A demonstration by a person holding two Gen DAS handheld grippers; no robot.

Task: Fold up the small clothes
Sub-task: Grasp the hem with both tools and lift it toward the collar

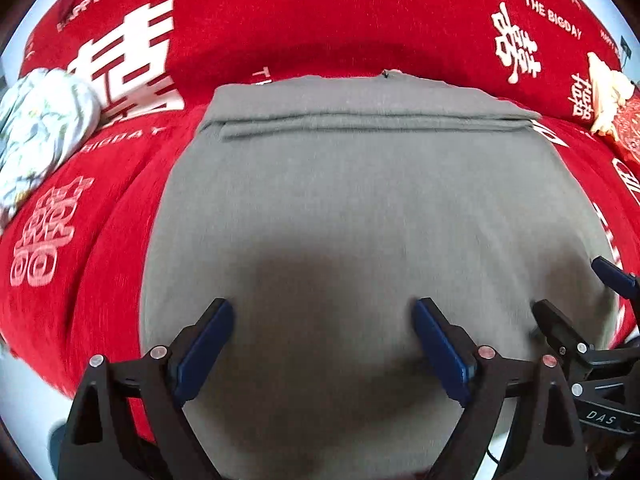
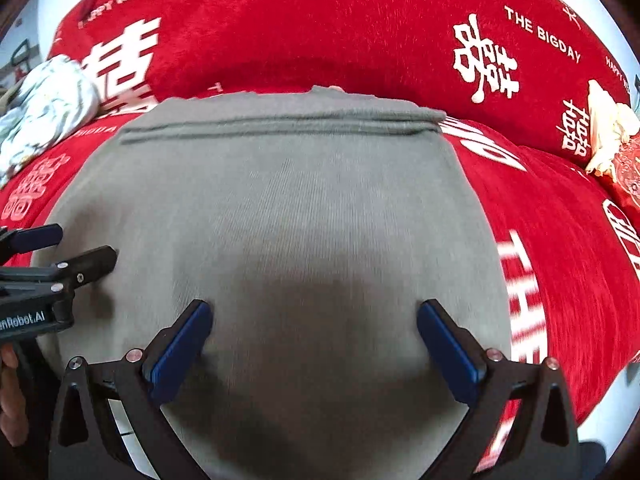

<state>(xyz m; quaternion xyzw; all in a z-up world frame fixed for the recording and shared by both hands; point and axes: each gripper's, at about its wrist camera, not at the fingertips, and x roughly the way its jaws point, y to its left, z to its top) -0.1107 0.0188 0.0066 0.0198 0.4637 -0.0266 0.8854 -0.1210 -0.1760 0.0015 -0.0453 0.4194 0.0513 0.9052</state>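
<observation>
1. Left wrist view: the left tongs (image 1: 322, 344) gape wide and empty above the grey garment (image 1: 360, 200), which lies flat on the red sofa cover (image 1: 280, 20), its far edge already folded.
2. Right wrist view: the right tongs (image 2: 314, 344) also stand open, gripping nothing; the next move likely calls for pinching the near hem with both.

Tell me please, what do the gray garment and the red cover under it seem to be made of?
The gray garment looks like a soft matte knit, probably cotton jersey: fine vertical ribs show in the right wrist view, and its far edge is folded over in flat layers. The red cover looks like plush, perhaps chenille or velvet: a fuzzy, faintly shiny pile with white lettering, woven or printed.
</observation>
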